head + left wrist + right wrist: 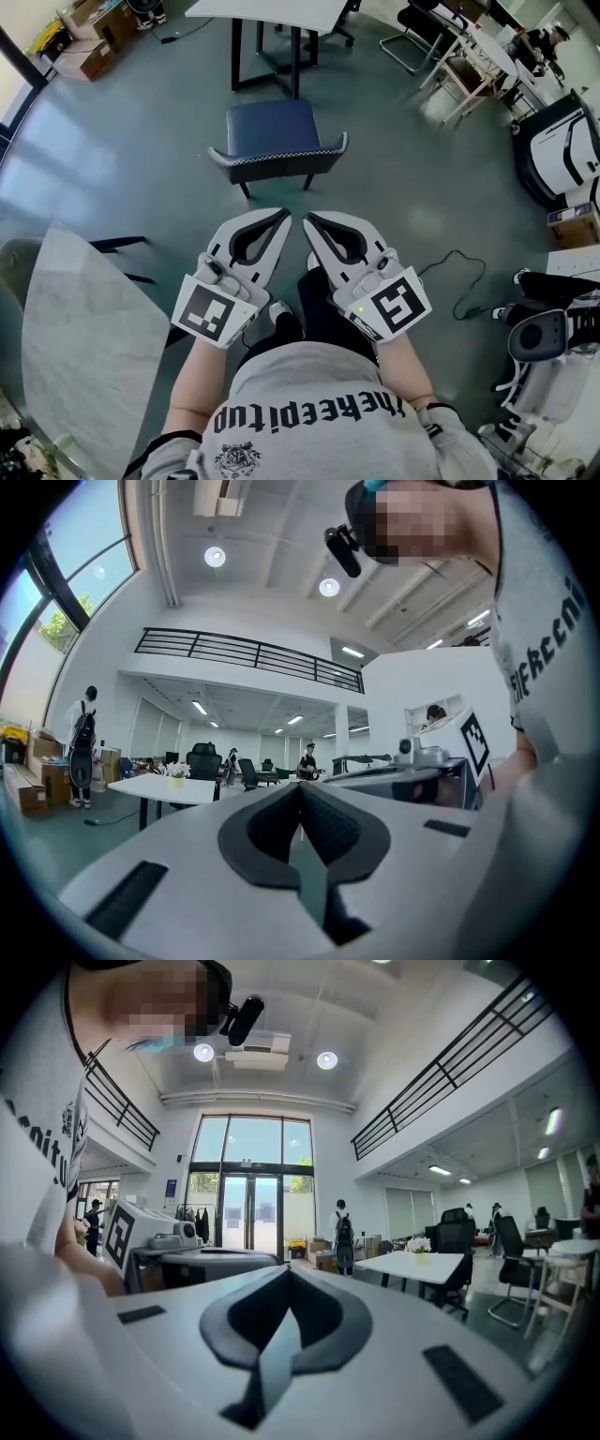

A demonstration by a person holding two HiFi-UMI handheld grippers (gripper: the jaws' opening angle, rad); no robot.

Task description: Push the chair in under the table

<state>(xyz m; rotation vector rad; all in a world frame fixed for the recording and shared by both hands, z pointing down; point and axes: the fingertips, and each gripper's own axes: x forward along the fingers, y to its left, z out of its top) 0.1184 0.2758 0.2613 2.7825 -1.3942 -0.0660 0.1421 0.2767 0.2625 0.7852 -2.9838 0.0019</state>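
Note:
A dark blue chair [274,141] with black legs stands on the grey floor, its backrest toward me and its seat facing a white table [272,11] with black legs at the top of the head view. My left gripper [285,215] and right gripper [307,218] are held side by side just short of the backrest, apart from it. Both are shut with nothing between the jaws. In the left gripper view the white table [173,787] shows far off, in the right gripper view the same table [412,1265] with a flower pot. The chair is out of sight in both gripper views.
A marble-topped table [80,342] lies at my lower left. Cardboard boxes [86,42] sit at the upper left. More chairs and a desk [469,56] stand at the upper right, a black cable [459,281] trails on the floor at right, beside white machines [544,366].

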